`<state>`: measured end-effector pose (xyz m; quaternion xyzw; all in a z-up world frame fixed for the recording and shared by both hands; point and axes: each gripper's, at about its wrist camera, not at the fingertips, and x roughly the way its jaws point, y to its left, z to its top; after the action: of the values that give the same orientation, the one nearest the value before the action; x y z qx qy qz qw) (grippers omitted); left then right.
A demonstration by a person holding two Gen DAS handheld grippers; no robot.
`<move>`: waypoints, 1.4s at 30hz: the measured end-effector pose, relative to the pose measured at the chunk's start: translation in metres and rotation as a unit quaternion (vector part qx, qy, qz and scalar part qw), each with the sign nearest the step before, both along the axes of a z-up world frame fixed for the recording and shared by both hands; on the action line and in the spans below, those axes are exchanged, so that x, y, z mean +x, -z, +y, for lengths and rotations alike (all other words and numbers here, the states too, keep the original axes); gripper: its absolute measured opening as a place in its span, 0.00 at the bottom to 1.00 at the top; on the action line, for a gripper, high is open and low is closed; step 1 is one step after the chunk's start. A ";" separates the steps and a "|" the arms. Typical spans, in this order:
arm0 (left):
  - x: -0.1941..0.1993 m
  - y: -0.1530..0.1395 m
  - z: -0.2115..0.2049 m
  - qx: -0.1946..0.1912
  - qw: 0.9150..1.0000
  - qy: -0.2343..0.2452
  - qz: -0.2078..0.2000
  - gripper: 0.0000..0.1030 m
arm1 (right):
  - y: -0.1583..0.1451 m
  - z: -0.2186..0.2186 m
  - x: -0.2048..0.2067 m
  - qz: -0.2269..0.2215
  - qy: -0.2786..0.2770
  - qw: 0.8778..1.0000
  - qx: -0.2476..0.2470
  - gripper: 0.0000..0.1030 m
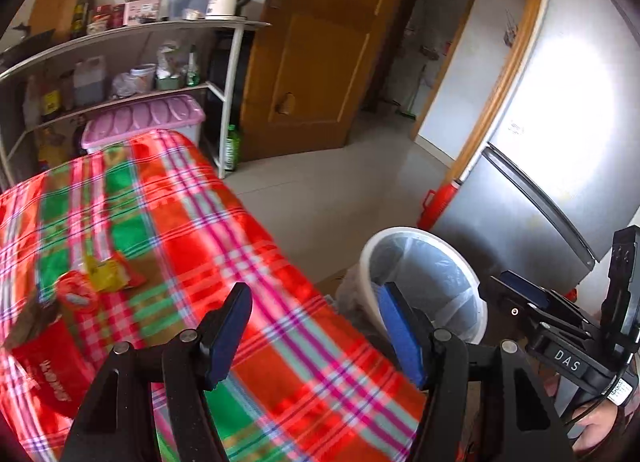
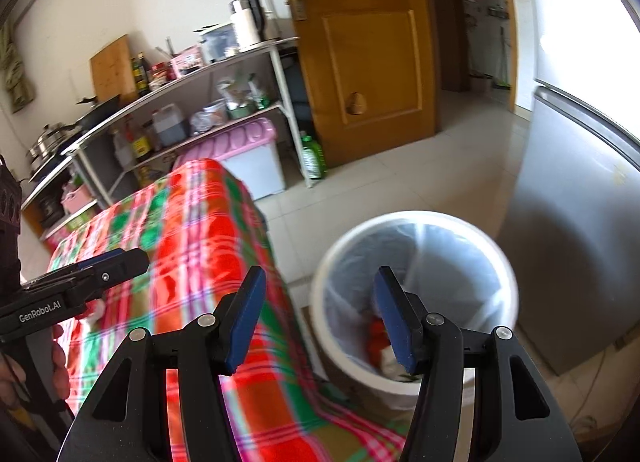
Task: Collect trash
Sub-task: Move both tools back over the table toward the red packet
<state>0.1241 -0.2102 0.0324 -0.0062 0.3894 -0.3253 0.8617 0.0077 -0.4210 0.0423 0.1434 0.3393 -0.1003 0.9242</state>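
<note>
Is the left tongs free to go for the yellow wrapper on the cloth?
Probably yes. The left tongs are open and empty, and the yellow wrapper lies on the cloth with nothing between.

A red, green and pink plaid cloth [image 1: 224, 222] covers the worktop. Near its left edge lie a yellow wrapper [image 1: 106, 272], a red packet [image 1: 44, 374] and a brown wrapper [image 1: 34, 322].

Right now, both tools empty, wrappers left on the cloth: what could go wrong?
1. The wrappers lie piled and overlapping, so the left tool may pinch several and drop one.
2. They rest on the loose plaid cloth, which the pads could snag.
3. The bin sits below the table edge, so an early release could miss it.
</note>
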 end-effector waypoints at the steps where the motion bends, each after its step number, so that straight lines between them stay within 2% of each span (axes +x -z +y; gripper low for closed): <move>1: 0.000 0.000 0.010 -0.001 1.000 -0.006 -0.001 0.64 | 0.000 0.007 0.003 -0.001 -0.007 1.000 0.000 0.55; 13: 0.010 0.000 0.135 -0.003 0.994 -0.110 -0.008 0.64 | 0.005 0.092 0.043 0.003 -0.092 0.996 -0.001 0.55; 22: 0.021 0.012 0.202 0.012 0.987 -0.158 0.000 0.65 | 0.012 0.149 0.071 0.010 -0.161 0.987 -0.003 0.55; 26: 0.024 0.018 0.227 -0.001 0.985 -0.172 0.010 0.65 | 0.018 0.173 0.081 0.017 -0.187 0.982 -0.003 0.55; 29: 0.025 0.023 0.241 -0.003 0.983 -0.183 0.014 0.76 | 0.022 0.190 0.087 0.022 -0.212 0.977 -0.004 0.55; 30: 0.026 0.025 0.246 -0.004 0.983 -0.184 0.016 0.76 | 0.024 0.195 0.089 0.024 -0.219 0.975 -0.003 0.55; 42: 0.032 0.039 0.281 -0.009 0.980 -0.197 0.033 0.77 | 0.040 0.239 0.108 0.031 -0.293 0.955 0.024 0.55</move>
<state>0.1565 0.0706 -0.0061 -0.1011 0.4054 -0.1525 0.8956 0.1161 -0.1819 0.0019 0.0570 0.3973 0.1792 0.8982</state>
